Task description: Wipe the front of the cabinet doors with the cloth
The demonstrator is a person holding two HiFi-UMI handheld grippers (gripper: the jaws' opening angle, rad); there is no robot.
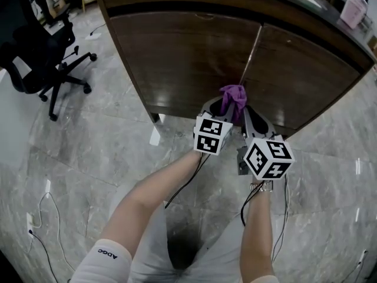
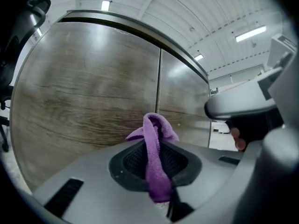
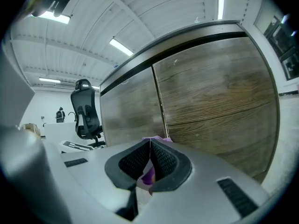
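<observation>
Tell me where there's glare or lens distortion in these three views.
Head view: dim, and the cabinet edges bow from the wide lens. Left gripper view: pale light sheen on the doors, cloth sharp, corners dark. Right gripper view: bright ceiling lights, cabinet top strongly curved.

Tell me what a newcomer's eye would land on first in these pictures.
The purple cloth stands out first, a bright tuft clamped in the left claw close to the seam between the two dark wood cabinet doors. The right claw is shut beside it, a sliver of purple between its jaws. A black office chair stands on the grey floor at the head view's upper left.
</observation>
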